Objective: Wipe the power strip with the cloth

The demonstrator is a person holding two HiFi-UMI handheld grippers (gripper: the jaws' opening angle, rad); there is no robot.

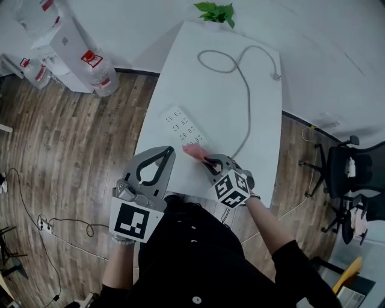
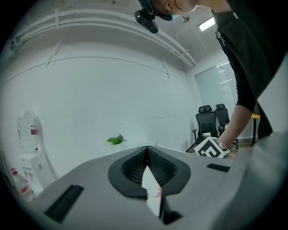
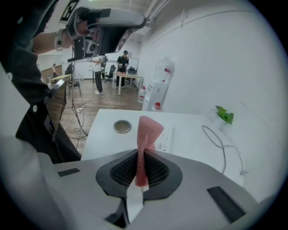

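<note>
Cloth [image 1: 194, 150]: pink mesh, judged soft, light, limp; pinched at one end in right tool [image 1: 209, 161], beside power strip [image 1: 183, 126] on white surface [image 1: 258, 120]. Left tool [image 1: 157, 157] closed, empty

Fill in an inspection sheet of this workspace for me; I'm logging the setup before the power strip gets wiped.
Surface: white table, mostly bare, with a round grommet set in it.
Job's things: power strip lies flat and diagonal; pink cloth is at its near end, contact unclear.
Clutter: nothing seen.
Grippers: right gripper is shut on the cloth; left gripper is shut and empty, at the table's left edge.
Cables: white cable loops over the table, one end lying loose near the right edge; dark floor cables lie at the left.
Surroundings: plant, water bottles, office chair, wood floor.
</note>
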